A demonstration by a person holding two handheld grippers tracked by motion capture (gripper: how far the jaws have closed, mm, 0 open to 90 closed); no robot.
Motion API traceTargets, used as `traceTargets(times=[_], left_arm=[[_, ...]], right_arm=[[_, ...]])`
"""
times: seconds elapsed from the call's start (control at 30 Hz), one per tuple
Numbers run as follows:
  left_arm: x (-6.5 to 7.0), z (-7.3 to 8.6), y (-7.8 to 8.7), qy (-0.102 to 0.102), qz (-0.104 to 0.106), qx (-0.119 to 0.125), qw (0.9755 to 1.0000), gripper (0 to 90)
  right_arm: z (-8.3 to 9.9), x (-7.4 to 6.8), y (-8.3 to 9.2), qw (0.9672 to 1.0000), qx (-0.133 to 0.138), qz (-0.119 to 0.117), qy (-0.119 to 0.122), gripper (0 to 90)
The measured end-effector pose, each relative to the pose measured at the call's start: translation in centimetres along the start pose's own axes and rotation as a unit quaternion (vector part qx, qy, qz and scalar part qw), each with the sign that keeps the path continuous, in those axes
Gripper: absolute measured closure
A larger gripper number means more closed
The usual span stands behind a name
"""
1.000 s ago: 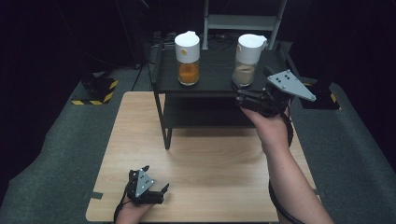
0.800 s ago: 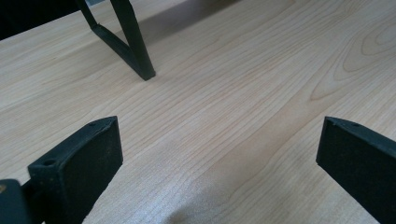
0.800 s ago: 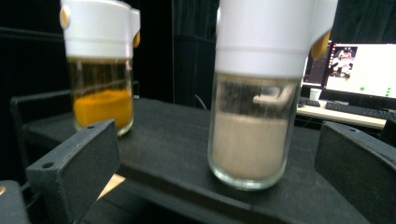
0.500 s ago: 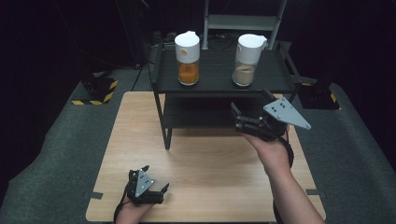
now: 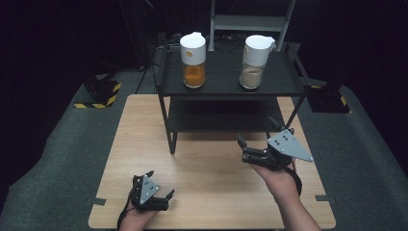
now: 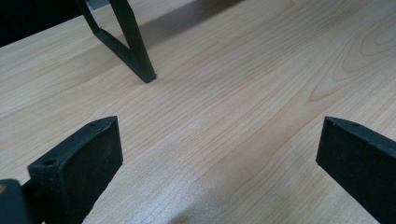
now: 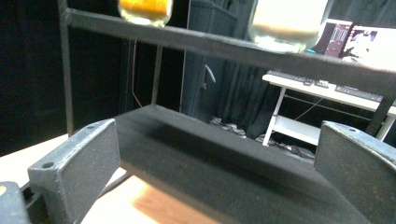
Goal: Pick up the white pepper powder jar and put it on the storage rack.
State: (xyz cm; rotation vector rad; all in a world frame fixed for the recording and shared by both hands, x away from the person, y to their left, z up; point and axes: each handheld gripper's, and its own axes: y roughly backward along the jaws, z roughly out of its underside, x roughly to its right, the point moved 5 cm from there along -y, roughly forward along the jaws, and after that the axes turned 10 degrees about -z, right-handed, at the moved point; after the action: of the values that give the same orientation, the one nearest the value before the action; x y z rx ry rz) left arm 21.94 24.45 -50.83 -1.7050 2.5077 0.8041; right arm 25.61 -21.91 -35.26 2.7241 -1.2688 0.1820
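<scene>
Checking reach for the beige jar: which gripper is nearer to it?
Right. The right gripper hangs in front of the shelf, below the beige jar; the left gripper sits at the table's near edge.

Dark room, black curtains behind. Grey carpet floor (image 5: 57,154) under a light wood table (image 5: 144,125); white desk (image 7: 327,91) at back. Yellow-black striped bases (image 5: 98,94) sit on the floor.

Black shelf (image 5: 226,91), orange jar (image 5: 194,60) & beige jar (image 5: 255,62), white lids.
</scene>
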Motion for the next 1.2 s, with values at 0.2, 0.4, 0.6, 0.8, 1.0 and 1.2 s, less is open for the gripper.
traceTargets(times=[0.2, 0.4, 0.6, 0.8, 1.0, 1.2], left_arm=[[-0.1, 0.0, 0.0, 0.003, 0.001, 0.001, 1.0, 0.7], [0.0, 0.1, 0.0, 0.001, -0.001, 0.002, 1.0, 0.7], [0.0, 0.1, 0.0, 0.001, 0.0, 0.002, 1.0, 0.7], [0.0, 0.1, 0.1, -0.001, -0.001, 0.002, 1.0, 0.7], [0.0, 0.1, 0.1, 0.001, -0.002, 0.004, 1.0, 0.7], [0.2, 0.1, 0.1, -0.003, -0.004, 0.003, 1.0, 0.7]], right_arm=[[1.9, -0.7, 0.6, 1.0, -0.008, -0.001, -0.001, 0.0], [3.8, -1.2, 0.9, 0.9997, -0.023, -0.003, -0.001, 0.0], [6.0, -1.8, 1.4, 0.9991, -0.042, -0.003, -0.001, 0.0], [8.1, -2.1, 1.9, 0.998, -0.062, -0.003, -0.006, 0.0], [10.6, -2.2, 2.1, 0.9962, -0.087, 0.004, -0.006, 0.0], [13.3, -1.9, 2.2, 0.9928, -0.118, 0.009, -0.018, 0.0]])
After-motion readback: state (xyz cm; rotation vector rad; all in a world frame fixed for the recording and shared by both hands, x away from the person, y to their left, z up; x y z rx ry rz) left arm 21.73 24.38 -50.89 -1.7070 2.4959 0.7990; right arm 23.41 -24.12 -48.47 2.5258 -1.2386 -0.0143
